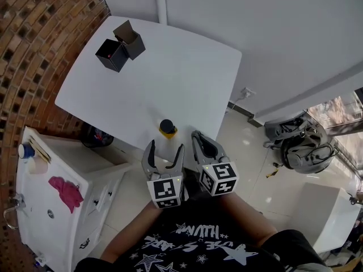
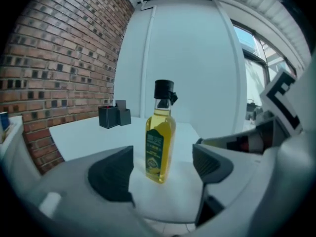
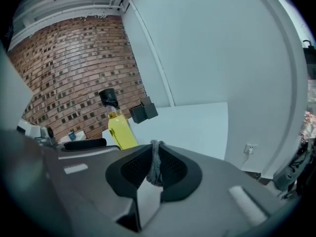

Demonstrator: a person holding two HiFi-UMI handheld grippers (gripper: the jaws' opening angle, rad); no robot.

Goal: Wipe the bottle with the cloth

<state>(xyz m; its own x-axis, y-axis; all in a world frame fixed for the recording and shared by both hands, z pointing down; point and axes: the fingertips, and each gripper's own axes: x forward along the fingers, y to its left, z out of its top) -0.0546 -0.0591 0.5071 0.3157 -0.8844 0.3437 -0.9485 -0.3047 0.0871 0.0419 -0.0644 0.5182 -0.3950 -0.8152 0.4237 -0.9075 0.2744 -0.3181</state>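
Currently the left gripper (image 2: 163,164) fingers are spread, nothing clamped. The bottle (image 2: 160,142) stands upright just ahead of them, centred, near the worktop (image 1: 187,78) edge. The cloth (image 3: 155,164) is pinched in the right gripper (image 3: 154,157). The bottle is judged smooth, top-heavy and breakable, best gripped mid-body. Open worktop lies beyond.

The left gripper (image 1: 165,152) is held with its jaws wide apart, nothing being pressed by the pads. The right gripper (image 1: 198,137) is held just beside it, its jaws closed on a strip of grey cloth (image 3: 155,164). Both are pointed forward and slightly downward, with the forearms (image 1: 249,217) drawn in towards the body.
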